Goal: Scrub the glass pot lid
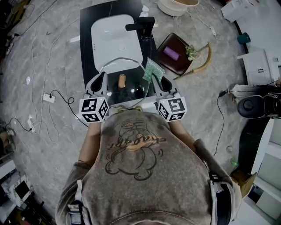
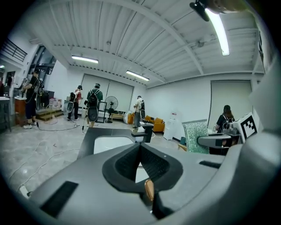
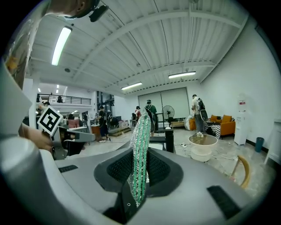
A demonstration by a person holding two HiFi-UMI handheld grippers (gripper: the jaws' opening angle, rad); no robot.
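Note:
The glass pot lid point(image 1: 131, 94), with a metal rim and a wooden knob point(image 1: 122, 80), hangs between my two grippers above the front edge of the white sink point(image 1: 115, 37). My left gripper point(image 1: 102, 78) is at the lid's left rim, shut on it. In the left gripper view the pads meet at the left gripper point(image 2: 140, 147), and the knob point(image 2: 149, 190) shows edge-on just below. My right gripper point(image 1: 154, 78) is at the lid's right rim, shut on a sparkly green scouring cloth point(image 1: 153, 69). That cloth point(image 3: 140, 149) stands upright between the right gripper point(image 3: 141, 154) pads.
The sink sits in a black counter point(image 1: 88, 52) with a black faucet point(image 1: 141, 25). To the right lie a brown tray point(image 1: 174, 53) and a curved wooden piece point(image 1: 202, 66). A white basin point(image 1: 178, 5) stands behind. Cables and a power strip point(image 1: 48, 97) lie at left.

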